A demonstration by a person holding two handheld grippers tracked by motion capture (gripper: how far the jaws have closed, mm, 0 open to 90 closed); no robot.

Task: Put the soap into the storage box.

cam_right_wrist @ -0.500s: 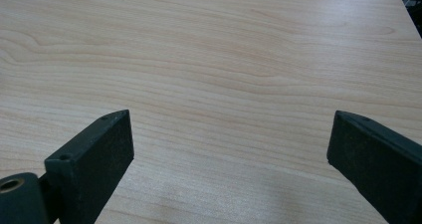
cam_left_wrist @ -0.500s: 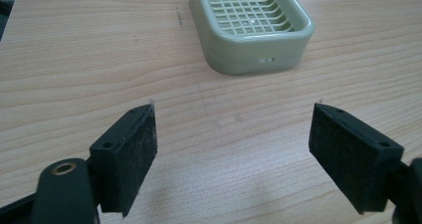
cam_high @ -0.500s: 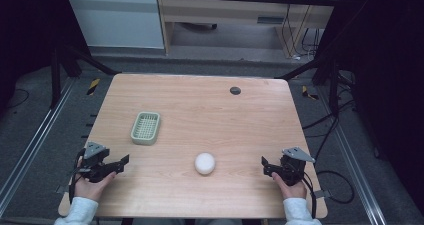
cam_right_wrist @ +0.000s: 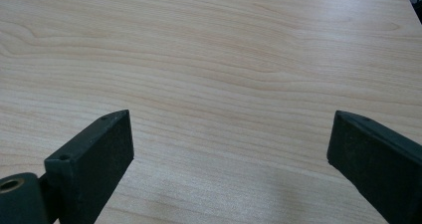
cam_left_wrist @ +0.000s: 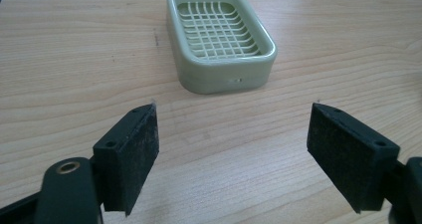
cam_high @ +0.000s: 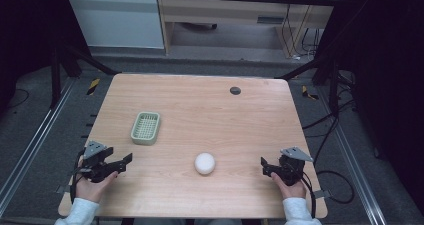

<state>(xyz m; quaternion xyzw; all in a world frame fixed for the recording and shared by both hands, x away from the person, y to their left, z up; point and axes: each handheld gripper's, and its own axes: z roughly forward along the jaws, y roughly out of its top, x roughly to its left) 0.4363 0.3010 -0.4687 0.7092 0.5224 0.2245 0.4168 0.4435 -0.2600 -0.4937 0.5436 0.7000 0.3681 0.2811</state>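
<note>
A pale green soap dish [cam_high: 145, 128] with a slotted grid floor lies empty on the left half of the wooden table [cam_high: 210, 110]. A white rounded soap bar [cam_high: 205, 163] rests near the front middle. My left gripper [cam_high: 122, 161] is held low at the front left, open, with the soap dish [cam_left_wrist: 219, 40] a short way ahead of its jaws. My right gripper [cam_high: 263, 165] sits at the front right, open, to the right of the soap. Bare wood [cam_right_wrist: 224, 84] lies between its jaws.
A small dark round cap [cam_high: 235, 90] is set in the table near its far right. Cables [cam_high: 330, 180] trail off the right edge. Dark metal frame legs and floor rails flank the table; cabinets stand beyond its far edge.
</note>
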